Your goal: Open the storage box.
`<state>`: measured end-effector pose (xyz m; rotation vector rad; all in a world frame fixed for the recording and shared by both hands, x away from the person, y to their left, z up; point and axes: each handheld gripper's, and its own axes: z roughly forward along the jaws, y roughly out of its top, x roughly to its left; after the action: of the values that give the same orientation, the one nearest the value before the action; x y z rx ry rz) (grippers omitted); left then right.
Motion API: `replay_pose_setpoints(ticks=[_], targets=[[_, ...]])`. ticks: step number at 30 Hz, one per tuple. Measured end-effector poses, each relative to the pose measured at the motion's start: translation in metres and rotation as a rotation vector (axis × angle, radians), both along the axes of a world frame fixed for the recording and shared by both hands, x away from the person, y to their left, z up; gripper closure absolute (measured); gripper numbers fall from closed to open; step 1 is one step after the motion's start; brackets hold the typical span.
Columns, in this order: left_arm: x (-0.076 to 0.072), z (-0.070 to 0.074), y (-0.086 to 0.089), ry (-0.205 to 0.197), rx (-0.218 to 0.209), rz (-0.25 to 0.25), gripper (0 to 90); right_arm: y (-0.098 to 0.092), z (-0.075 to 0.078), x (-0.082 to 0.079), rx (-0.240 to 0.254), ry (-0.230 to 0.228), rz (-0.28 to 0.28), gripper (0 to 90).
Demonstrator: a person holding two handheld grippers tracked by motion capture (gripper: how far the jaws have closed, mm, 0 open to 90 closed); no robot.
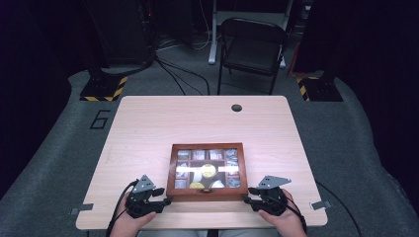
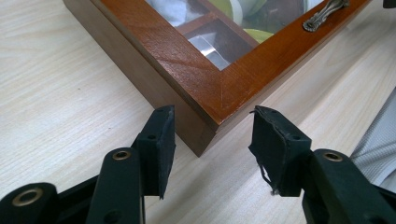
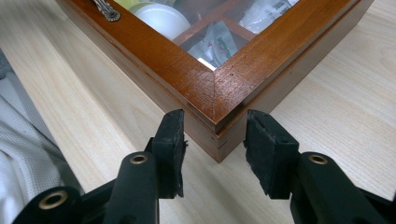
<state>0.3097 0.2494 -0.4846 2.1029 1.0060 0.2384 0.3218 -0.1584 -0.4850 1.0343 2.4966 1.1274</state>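
The left hand-held gripper (image 1: pixel 165 200) lies low on the bench (image 1: pixel 148 128) at the near left corner of the box (image 1: pixel 206 192), held by the person's left hand (image 1: pixel 129 221). In the left gripper view its jaws straddle that corner: the left pad (image 2: pixel 161 140) touches the box's side wall, the right pad (image 2: pixel 273 149) sits by the front wall, and the corner edge (image 2: pixel 205 135) pokes in between them. The jaws have closed as far as the corner allows, so the gripper pinches the box there.

The box is a shallow brown wooden case with a glass lid, standing flat near the bench's front edge, about midway across. Through the glass show small compartments with packets and a few round pale and yellow pieces. A small metal handle (image 2: pixel 324 11) sits on the front of the lid frame.

The right hand-held gripper (image 1: pixel 247 199) mirrors the left one at the near right corner, in the person's right hand (image 1: pixel 279 217). In the right gripper view its two pads (image 3: pixel 170 140) flank the corner, each against a wall, with the mitred joint (image 3: pixel 215 93) of the lid frame pointing between them. This gripper is also pressed onto the box. A grey plate (image 1: pixel 272 181) tops it, and another plate (image 1: pixel 144 183) tops the left one.

Beyond the bench a dark folding chair (image 1: pixel 252 47) stands on the grey floor.
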Motion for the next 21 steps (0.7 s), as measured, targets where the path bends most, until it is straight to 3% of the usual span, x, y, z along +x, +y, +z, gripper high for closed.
replay_pose_setpoints(ticks=[4, 8, 11, 16, 18, 21], targets=[[0.0005, -0.0028, -0.0036, 0.001, 0.012, -0.002, 52.0, 0.0012, -0.0017, 0.0011, -0.011, 0.001, 0.001, 57.6], [0.0028, -0.0045, -0.0077, -0.008, 0.065, -0.017, 52.1, 0.0018, -0.0013, 0.0006, -0.022, -0.001, -0.002, 57.2], [0.0035, -0.0041, -0.0078, 0.0, 0.051, -0.007, 51.8, 0.0011, 0.0013, 0.0001, -0.004, -0.014, -0.003, 59.4], [0.0018, -0.0008, -0.007, -0.026, 0.033, 0.005, 52.6, 0.0023, 0.0018, -0.001, -0.011, -0.026, -0.005, 59.3], [0.0017, 0.0014, -0.0069, -0.025, 0.01, 0.004, 52.7, 0.0018, 0.0029, -0.0009, 0.013, -0.026, -0.005, 59.2], [0.0019, 0.0026, -0.0082, -0.037, 0.027, -0.001, 52.5, 0.0029, 0.0037, -0.0012, 0.019, -0.032, -0.007, 58.2]])
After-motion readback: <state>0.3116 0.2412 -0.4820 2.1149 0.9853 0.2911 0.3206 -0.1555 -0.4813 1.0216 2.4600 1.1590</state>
